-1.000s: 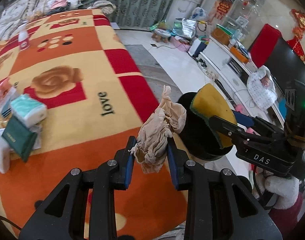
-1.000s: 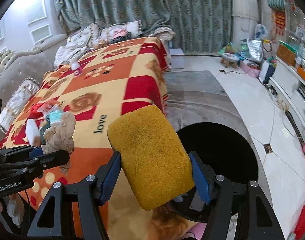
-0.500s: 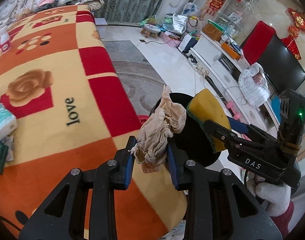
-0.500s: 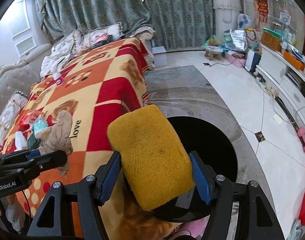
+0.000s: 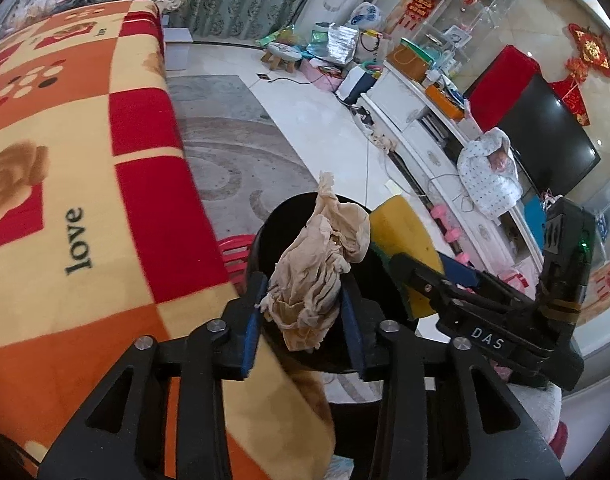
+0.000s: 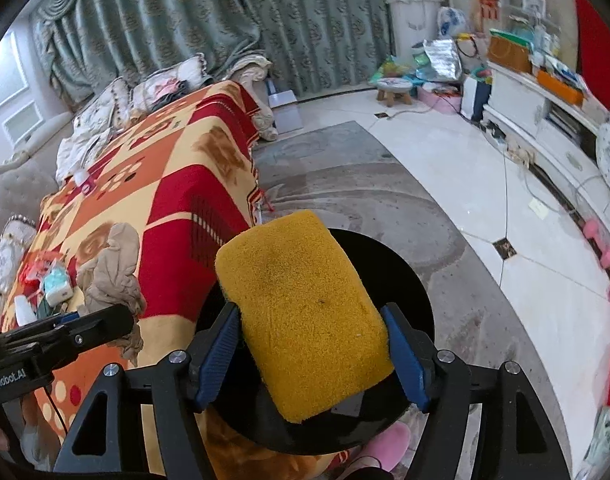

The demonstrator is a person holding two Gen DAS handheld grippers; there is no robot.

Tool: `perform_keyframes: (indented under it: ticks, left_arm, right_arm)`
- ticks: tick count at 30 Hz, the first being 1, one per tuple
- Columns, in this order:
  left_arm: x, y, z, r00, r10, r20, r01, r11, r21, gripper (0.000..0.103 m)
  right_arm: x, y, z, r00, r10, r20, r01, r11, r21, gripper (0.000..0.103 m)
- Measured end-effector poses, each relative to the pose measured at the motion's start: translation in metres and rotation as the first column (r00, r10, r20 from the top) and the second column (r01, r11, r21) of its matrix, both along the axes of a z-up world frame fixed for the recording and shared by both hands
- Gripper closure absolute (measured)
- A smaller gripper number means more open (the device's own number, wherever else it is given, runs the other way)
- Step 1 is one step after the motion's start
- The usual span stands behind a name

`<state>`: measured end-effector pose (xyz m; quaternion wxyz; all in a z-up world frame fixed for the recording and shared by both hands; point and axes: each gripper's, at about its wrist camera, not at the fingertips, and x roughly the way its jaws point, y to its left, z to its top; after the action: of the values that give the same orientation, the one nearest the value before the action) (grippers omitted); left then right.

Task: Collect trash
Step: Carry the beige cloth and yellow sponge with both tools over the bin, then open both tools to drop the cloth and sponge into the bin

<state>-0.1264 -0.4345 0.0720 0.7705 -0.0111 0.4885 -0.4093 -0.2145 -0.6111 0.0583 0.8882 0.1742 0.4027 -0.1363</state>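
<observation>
Yellow sponge point(image 6: 305, 312) hides much of the black bin point(image 6: 401, 280).

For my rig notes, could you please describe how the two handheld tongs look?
Both are black, with triangular cut-out frames, silver screws and blue ribbed pads. The left tongs read "GenRobot.AI" on the side; the right tongs read "DAS", show a green light, and sit above a fluffy white cuff.

Black bin point(image 6: 401, 280) mouth open below; blanket edge point(image 6: 241, 184) crowds left side.

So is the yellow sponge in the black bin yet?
Not yet. The sponge sits between the right gripper's blue pads, above the black bin's round opening. The jaws have just been opening around it.
</observation>
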Motion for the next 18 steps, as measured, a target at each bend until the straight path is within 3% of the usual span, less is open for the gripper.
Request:
perform_keyframes:
  ticks: [4, 9, 18]
  left_arm:
    - [0.000, -0.003, -0.003, 1.000, -0.007, -0.009, 0.007, 1.000, -0.006, 0.048]
    - [0.001, 0.001, -0.004, 1.000, -0.006, -0.004, 0.006, 1.000, 0.008, 0.047]
    - [-0.003, 0.022, -0.001, 0.998, 0.035, 0.055, -0.038, 0.998, 0.053, 0.047]
  right_arm:
    - [0.000, -0.005, -0.004, 1.000, -0.016, -0.006, 0.016, 1.000, 0.018, 0.033]
    - [-0.002, -0.009, -0.006, 0.999, -0.029, -0.015, 0.030, 0.999, 0.027, 0.024]
    - [0.002, 0.003, -0.009, 0.999, 0.007, -0.040, -0.006, 1.000, 0.022, 0.024]
